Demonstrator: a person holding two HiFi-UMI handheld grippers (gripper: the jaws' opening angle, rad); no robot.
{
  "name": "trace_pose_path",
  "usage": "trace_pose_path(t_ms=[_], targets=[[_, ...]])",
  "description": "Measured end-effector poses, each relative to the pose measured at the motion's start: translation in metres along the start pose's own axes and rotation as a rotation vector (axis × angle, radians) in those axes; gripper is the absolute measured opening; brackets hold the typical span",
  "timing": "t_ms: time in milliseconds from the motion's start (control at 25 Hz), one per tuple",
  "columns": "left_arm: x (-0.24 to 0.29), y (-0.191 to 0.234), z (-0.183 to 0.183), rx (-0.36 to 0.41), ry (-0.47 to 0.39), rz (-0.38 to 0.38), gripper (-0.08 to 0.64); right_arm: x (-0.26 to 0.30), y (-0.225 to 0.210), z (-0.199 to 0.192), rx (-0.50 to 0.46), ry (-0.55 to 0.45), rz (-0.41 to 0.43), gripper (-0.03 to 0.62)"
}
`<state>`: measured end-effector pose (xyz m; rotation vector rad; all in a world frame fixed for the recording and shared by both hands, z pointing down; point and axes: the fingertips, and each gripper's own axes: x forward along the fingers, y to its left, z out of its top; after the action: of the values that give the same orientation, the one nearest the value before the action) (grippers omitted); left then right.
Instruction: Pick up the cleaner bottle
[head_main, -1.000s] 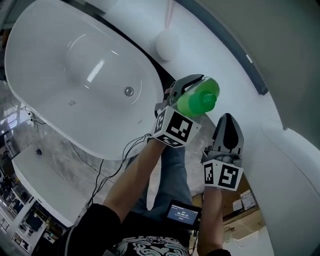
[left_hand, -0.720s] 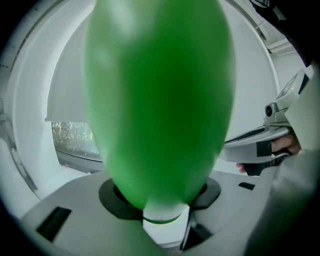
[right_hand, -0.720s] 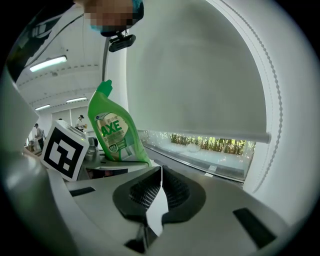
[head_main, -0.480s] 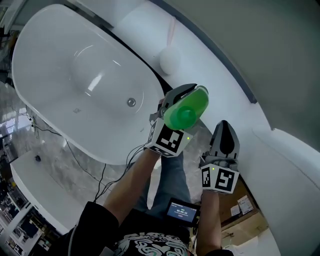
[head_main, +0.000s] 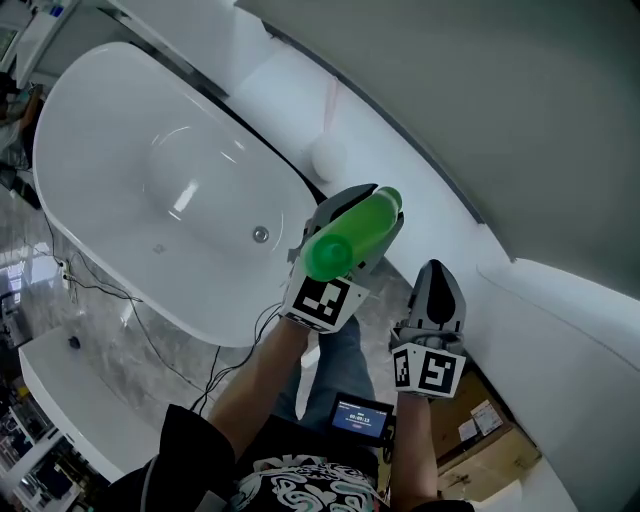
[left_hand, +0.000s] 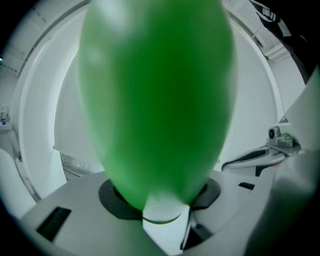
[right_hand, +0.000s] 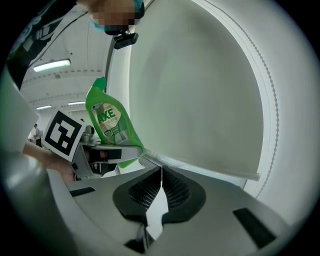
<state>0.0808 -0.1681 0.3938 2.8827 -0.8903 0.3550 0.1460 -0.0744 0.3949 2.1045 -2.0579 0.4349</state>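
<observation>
Right gripper (head_main: 436, 275) nearest; its fingers (right_hand: 145, 192) are seen pressed together with nothing between them; it is judged idle and is best held apart from the load.

Left gripper (head_main: 355, 215) just beyond it; its fingers (left_hand: 107, 195) are clamped on the lower body of the green cleaner bottle (head_main: 345, 235); the bottle is seen upright with its neck uppermost from the right gripper view (right_hand: 107, 125) and is carried in the air, touching no surface, over the gap between the bathtub (head_main: 120, 120) and the white curved wall (head_main: 560, 320).

Step in hand is judged to be the lift, nearly done. Recommended: grip to be held firm, since the smooth rounded plastic may slip or swing about the pads; the bottle to be held upright so the liquid does not shift; the rise to be made slowly and clear of the bathtub rim.
</observation>
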Motion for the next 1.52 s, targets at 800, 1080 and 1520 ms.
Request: trace_pose_path(t_ms=[800, 1080, 1520], targets=[[-0.085, -0.023, 0.184, -0.021, -0.139, -0.023, 0.212, -0.081, 0.009, 0.142, -0.007, -0.152, -0.005, 0.028], [-0.087, -0.020, 0.224, 0.018, -0.191, -0.007, 0.212, -0.078, -0.004, 0.180, -0.069, -0.207, -0.031, 0.028], [-0.112, -0.032, 0.249, 0.049, -0.160, -0.028, 0.212, -0.105, -0.006, 0.244, -0.052, -0.299, -0.090, 0.028]])
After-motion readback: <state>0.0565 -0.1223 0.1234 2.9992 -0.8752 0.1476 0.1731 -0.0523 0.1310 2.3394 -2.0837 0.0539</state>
